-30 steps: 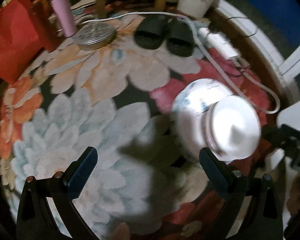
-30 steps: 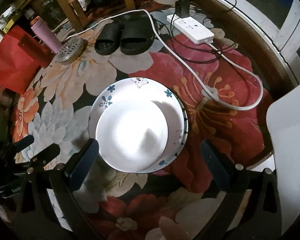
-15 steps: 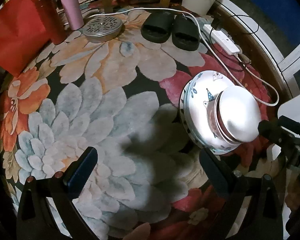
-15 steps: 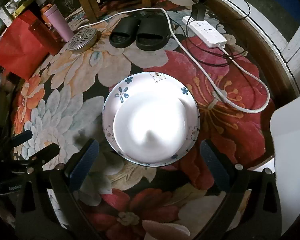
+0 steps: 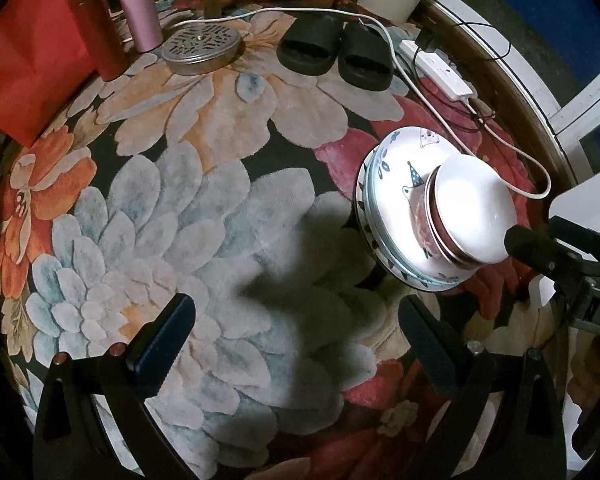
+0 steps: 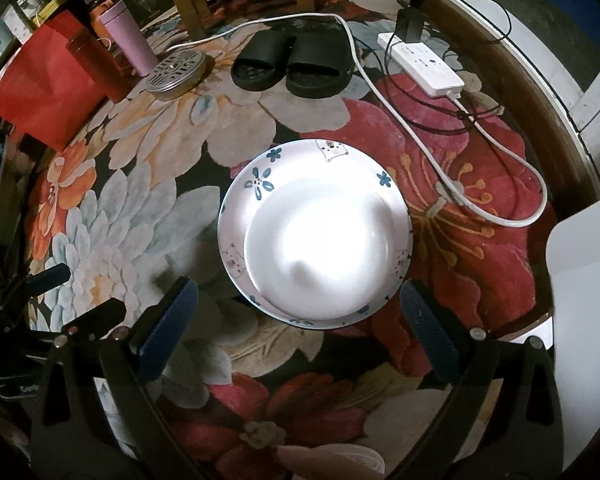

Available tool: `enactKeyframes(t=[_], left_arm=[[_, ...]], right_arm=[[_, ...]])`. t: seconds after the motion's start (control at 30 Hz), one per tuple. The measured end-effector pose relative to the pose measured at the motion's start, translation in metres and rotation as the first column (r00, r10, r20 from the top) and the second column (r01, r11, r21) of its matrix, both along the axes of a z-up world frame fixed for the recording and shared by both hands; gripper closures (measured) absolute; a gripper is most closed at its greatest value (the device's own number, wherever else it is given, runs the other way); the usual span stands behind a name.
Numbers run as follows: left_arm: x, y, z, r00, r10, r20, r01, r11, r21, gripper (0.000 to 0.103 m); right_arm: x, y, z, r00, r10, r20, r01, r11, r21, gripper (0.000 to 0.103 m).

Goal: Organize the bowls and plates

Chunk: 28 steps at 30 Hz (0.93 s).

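Note:
White plates with blue flower and bear prints are stacked (image 5: 392, 168) (image 6: 268, 184) on the floral rug. On the stack sit nested bowls, a plain white bowl (image 5: 474, 206) (image 6: 320, 248) on top and a red-patterned one (image 5: 422, 220) under it. My left gripper (image 5: 296, 344) is open above bare rug, left of the stack, holding nothing. My right gripper (image 6: 298, 328) is open too, its fingers apart on either side of the stack's near edge, well above it. The right gripper's fingertip (image 5: 532, 248) shows in the left wrist view beside the bowls.
Black slippers (image 6: 292, 62), a white power strip (image 6: 426, 66) with cables, and a round metal grate (image 6: 176, 74) lie at the rug's far side. A pink tumbler (image 6: 128, 36), a red bottle and a red bag (image 6: 40, 92) stand far left. A white surface (image 6: 588, 300) is at right.
Both grippers have risen and drawn back from the stack, which now looks smaller and farther off. Plates and bowls have stayed in place; both grippers remain open.

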<state>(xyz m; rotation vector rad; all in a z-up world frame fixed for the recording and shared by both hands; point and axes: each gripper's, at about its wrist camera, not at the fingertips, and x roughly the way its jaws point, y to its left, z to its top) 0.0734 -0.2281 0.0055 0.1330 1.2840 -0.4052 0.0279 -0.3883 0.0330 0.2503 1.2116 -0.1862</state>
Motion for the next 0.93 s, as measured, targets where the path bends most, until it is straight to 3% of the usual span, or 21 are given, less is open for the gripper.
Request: enactKeyframes(t=[0.93], left_arm=[[0.0005, -0.0016, -0.0036, 1.000, 0.014, -0.005, -0.014, 1.000, -0.025, 0.001]], right_arm=[[-0.0037, -0.0035, -0.0071, 1.000, -0.011, -0.018, 0.011, 0.999, -0.030, 0.002]])
